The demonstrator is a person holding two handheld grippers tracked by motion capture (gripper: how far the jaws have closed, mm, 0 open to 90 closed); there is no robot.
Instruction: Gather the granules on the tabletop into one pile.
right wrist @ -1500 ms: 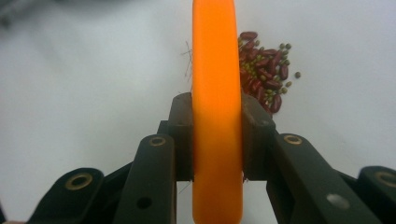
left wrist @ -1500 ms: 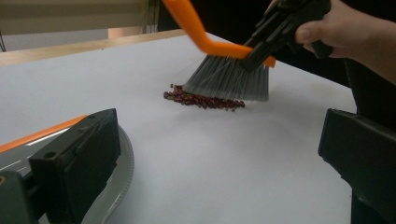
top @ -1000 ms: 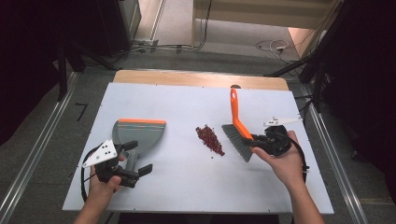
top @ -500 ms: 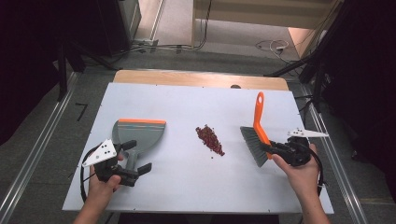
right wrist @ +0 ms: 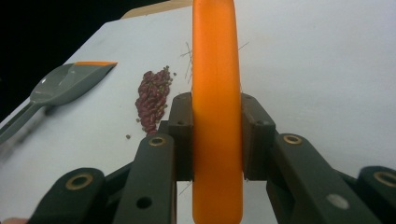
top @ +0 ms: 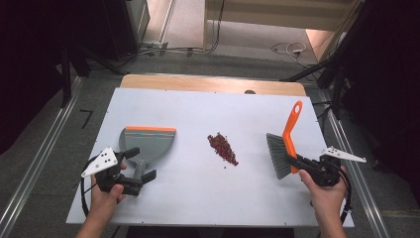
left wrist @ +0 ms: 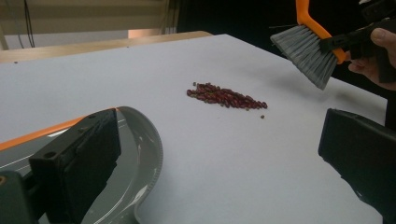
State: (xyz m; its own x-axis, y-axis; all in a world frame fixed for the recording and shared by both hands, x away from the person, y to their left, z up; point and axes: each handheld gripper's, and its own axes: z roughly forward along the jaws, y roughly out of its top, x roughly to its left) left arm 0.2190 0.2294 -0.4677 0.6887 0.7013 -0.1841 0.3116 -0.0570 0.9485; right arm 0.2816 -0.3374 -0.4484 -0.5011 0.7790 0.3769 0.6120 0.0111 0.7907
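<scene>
From the high view we saw the right gripper (top: 300, 163) clenched on the orange handle of the hand brush (top: 285, 146), whose grey bristles hung over the right side of the white table (top: 188, 203), well apart from the small heap of red beans (top: 223, 148) at its middle; the grey dustpan (top: 147, 144) with its orange lip lay flat on the left, its handle running back between the jaws of the left gripper (top: 141, 166), though whether those jaws pressed on it we could not tell from there; in the left gripper view the two black pads stood wide apart, one over the dustpan's (left wrist: 140, 182) curved rim and one off to the side, so we judged that claw released; the beans (left wrist: 226, 95) lay beyond on the matte tabletop, with the brush (left wrist: 306, 49) held tilted above it; in the right gripper view the jaws gripped the smooth, glossy plastic handle (right wrist: 217, 116) squarely from both sides; we judged the brush light and stiff in the handle, soft in the bristles, best held low on the handle; the beans (right wrist: 153, 100), small, hard and loose, would likely roll and scatter under a quick stroke.
</scene>
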